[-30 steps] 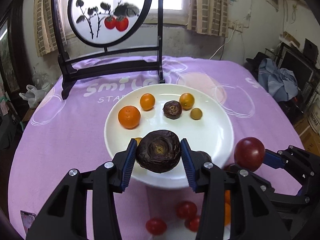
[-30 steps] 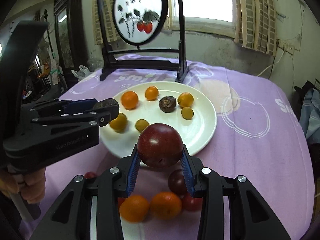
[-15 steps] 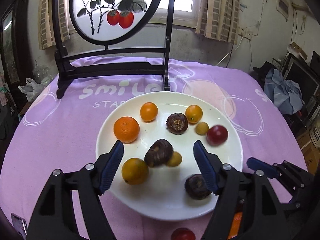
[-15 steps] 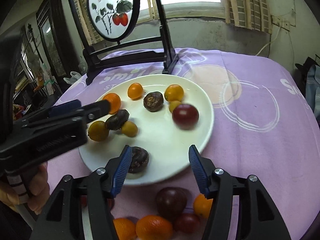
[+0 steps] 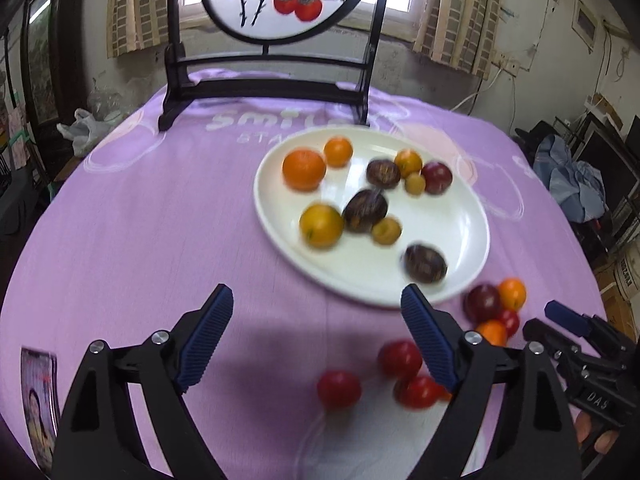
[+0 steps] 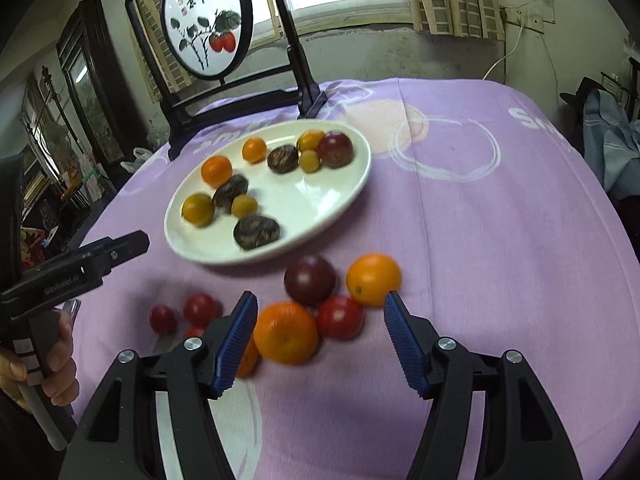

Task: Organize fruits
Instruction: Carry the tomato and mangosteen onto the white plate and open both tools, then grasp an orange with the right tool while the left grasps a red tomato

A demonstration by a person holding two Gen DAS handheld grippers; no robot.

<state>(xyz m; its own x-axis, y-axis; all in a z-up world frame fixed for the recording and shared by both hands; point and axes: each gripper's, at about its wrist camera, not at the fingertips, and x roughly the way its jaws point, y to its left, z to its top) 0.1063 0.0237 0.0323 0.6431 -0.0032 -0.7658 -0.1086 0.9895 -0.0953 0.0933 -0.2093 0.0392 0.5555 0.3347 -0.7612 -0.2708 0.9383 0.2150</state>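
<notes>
Fruit still off the plate (image 6: pixel 352 184) sits in a loose cluster on the purple-covered table (image 6: pixel 500 240), toward its near edge, just short of the plate's near rim. In the right wrist view the right hand-held gripper (image 6: pixel 320 338) hangs over that cluster with its jaws opening and nothing pinched: a large orange (image 6: pixel 286 332) and a red tomato (image 6: pixel 340 317) lie between the spread fingers, with a dark plum (image 6: pixel 310 280) and a second orange (image 6: pixel 373 279) just beyond the tips.

The left hand-held gripper (image 5: pixel 316 334) is likewise empty and opening, over bare cloth. Its nearest loose fruit, three red tomatoes (image 5: pixel 339 389), lies below and toward its right finger, not centred between the jaws.

The right hand looks the better placed for the next pick, since the large orange is already straight ahead of its gap; being round, it has no long axis to line up with. The crowding is the risk: closing there could nudge the tomato touching it.

The plate already holds eleven fruits, oranges, small yellow ones and dark wrinkled ones.
</notes>
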